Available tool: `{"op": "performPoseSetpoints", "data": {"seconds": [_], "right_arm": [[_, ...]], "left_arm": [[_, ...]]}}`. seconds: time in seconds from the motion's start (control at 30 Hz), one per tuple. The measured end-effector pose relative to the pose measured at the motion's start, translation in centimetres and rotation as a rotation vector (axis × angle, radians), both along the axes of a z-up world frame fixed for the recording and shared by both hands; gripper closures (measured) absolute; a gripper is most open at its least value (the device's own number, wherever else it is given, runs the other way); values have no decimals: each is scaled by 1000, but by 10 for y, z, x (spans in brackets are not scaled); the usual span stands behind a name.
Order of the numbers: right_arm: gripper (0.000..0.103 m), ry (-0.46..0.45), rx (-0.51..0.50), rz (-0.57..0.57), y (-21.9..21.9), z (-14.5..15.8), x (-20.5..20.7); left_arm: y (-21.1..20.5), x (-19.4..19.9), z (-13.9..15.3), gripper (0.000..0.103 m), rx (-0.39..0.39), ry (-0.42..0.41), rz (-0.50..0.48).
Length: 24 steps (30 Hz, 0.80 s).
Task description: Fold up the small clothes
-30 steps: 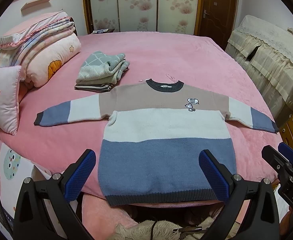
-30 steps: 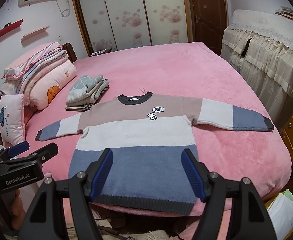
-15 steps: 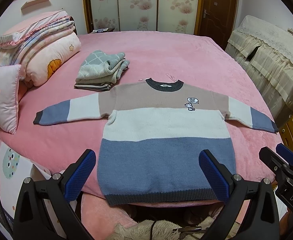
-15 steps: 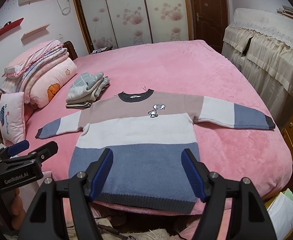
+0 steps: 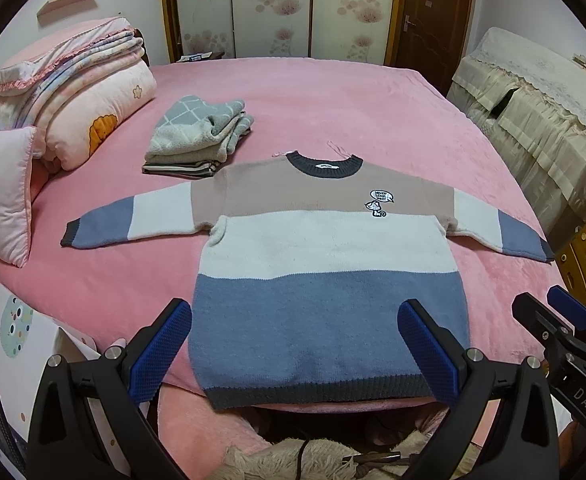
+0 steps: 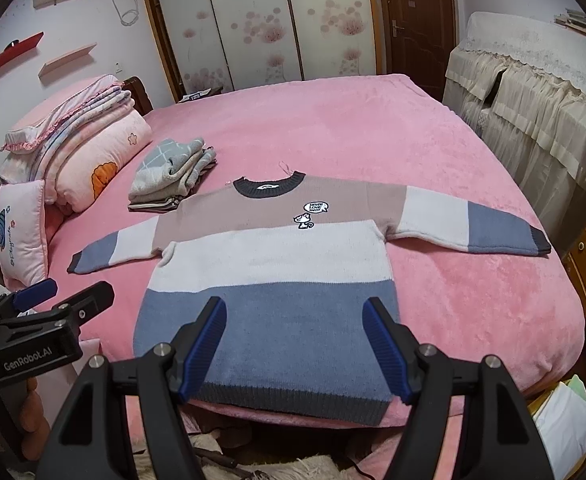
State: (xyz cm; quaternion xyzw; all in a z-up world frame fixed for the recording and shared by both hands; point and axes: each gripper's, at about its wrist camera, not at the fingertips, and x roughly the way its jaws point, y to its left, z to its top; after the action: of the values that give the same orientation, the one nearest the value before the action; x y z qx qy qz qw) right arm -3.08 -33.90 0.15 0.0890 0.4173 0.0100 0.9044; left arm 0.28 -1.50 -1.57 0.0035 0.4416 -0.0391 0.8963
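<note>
With the striped sweater (image 5: 325,264) lying flat, front up, at the near edge of the pink bed (image 5: 373,96), both the left gripper (image 5: 293,344) and right gripper (image 6: 295,344) are hovering wide open and empty, so each should be pinching only 1 sleeve cuff before folding inward.

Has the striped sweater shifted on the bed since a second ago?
No. The sweater keeps its place beside the folded pile.

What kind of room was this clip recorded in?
Almost certainly a home bedroom: a large bed with a pink cover, rolled quilts and a pillow at its head, and a sliding-door wardrobe behind.
</note>
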Motion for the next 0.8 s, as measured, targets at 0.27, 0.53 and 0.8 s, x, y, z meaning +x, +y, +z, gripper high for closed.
{"op": "performPoseSetpoints", "data": {"seconds": [0.27, 0.53, 0.8], "right_arm": [[32, 16, -5, -11, -6, -4, 8], [32, 48, 6, -12, -12, -11, 18], [32, 77, 1, -24, -18, -21, 38]], "left_arm": [[-4, 6, -3, 1, 4, 20, -5], [-6, 22, -11, 1, 9, 52, 1], [3, 43, -16, 1, 25, 37, 32]]}}
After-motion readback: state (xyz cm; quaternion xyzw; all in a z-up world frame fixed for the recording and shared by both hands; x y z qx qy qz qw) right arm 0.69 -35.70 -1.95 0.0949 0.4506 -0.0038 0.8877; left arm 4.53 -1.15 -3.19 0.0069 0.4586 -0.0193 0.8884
